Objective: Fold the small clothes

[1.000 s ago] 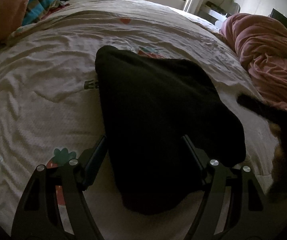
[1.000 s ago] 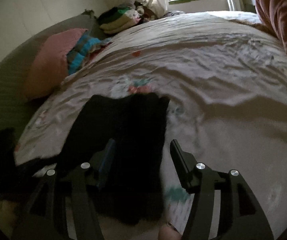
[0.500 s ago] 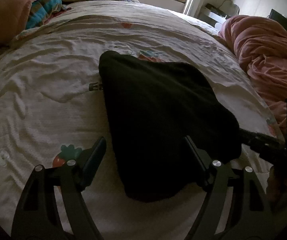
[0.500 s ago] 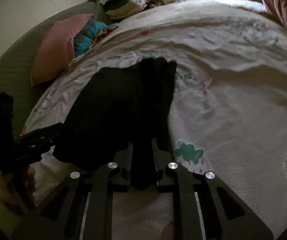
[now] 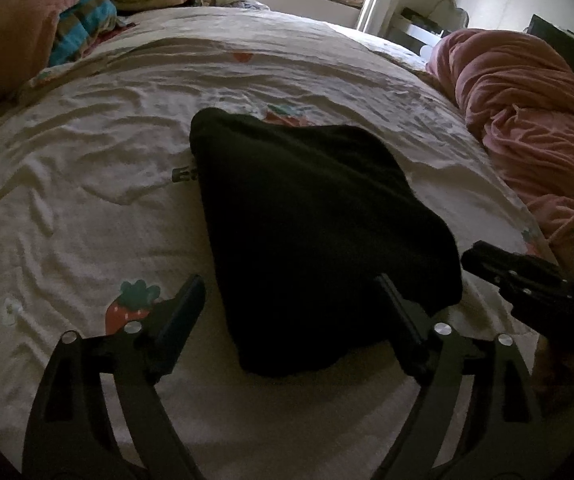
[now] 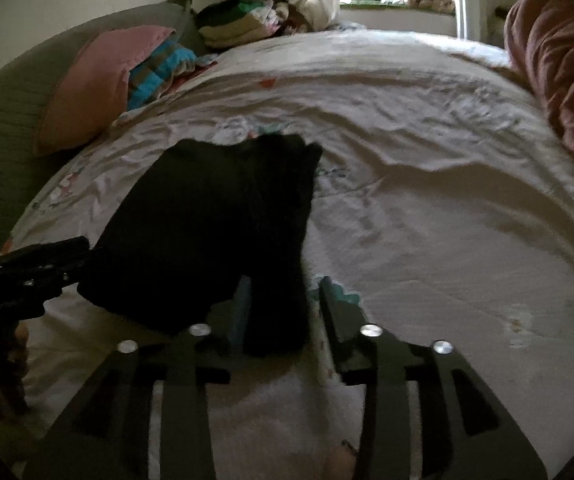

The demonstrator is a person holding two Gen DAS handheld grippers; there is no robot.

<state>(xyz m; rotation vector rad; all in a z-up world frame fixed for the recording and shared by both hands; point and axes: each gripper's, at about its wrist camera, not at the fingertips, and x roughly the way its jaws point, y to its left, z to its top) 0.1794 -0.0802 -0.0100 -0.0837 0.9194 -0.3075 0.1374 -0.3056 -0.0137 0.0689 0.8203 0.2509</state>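
A cream strawberry-print bedsheet [image 5: 87, 184] lies ahead, with the folded black garment [image 5: 307, 232] lying on it. Your left gripper [image 5: 287, 292] has just been opening and straddles its near edge, wide. Your right gripper [image 6: 283, 292] has just reopened; cloth sits between unpressed jaws.

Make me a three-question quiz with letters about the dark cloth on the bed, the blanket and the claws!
1. Where does the black folded cloth lie?
A. on the white strawberry-print bedsheet
B. on the floor
C. on a chair

2. What colour is the bunched-up blanket beside it?
A. green
B. pink
C. yellow

3. How does the left claw stand?
A. open, fingers either side of the cloth's near end
B. clamped shut
C. holding a cup

Answers: 1 A, the sheet shows all round it. 2 B, its folds are dusty pink. 3 A, a gap shows beside the left finger.
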